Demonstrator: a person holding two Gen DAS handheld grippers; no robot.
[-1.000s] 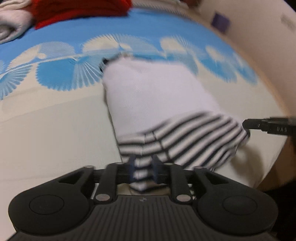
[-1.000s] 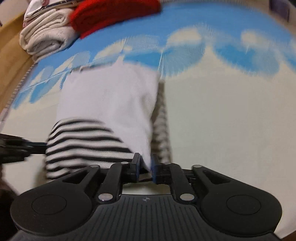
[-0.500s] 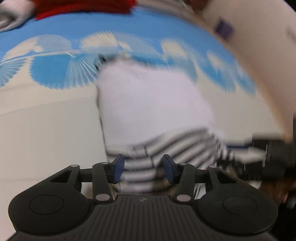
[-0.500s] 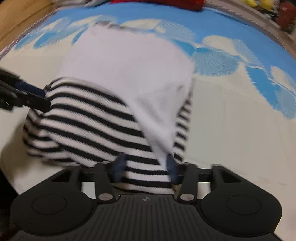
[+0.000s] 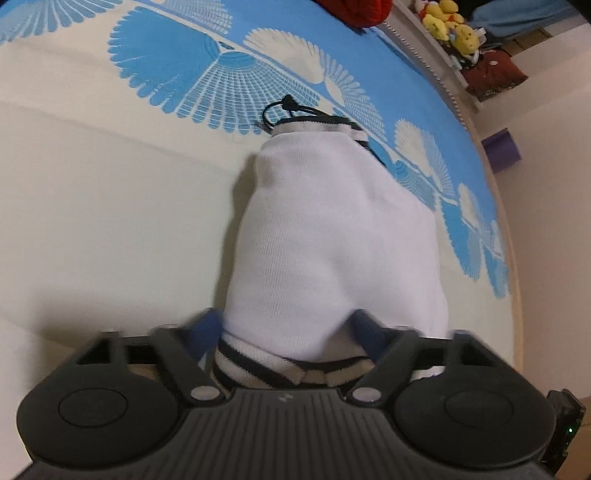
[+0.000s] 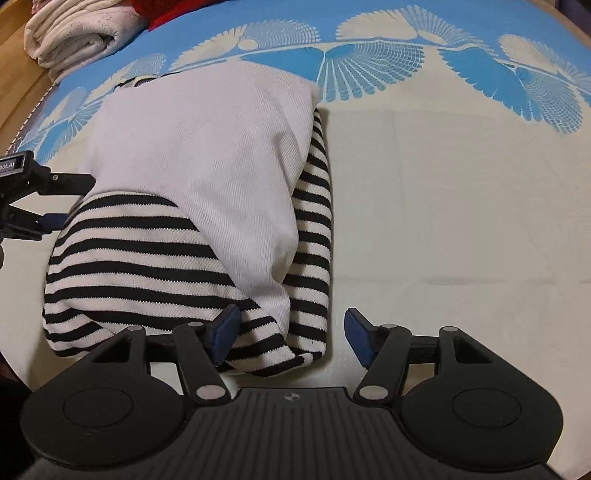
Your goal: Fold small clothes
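Note:
A small garment, white with black-and-white striped parts (image 6: 207,177), lies folded on the bed. In the left wrist view its white side (image 5: 332,236) fills the middle, with a black drawstring (image 5: 288,105) at the far end. My left gripper (image 5: 291,332) is open, its jaws on either side of the garment's near striped edge. My right gripper (image 6: 291,332) is open over the garment's near right corner. The left gripper also shows in the right wrist view (image 6: 33,199) at the garment's left side.
The bedsheet (image 6: 461,206) is cream with a blue fan pattern. A folded cream towel (image 6: 74,33) and a red cloth (image 5: 354,11) lie at the far end. Yellow plush toys (image 5: 450,22) sit on a shelf beyond the bed edge.
Both grippers have opened and let go of the garment, which now lies folded on the bed. Both have shifted around its near end.

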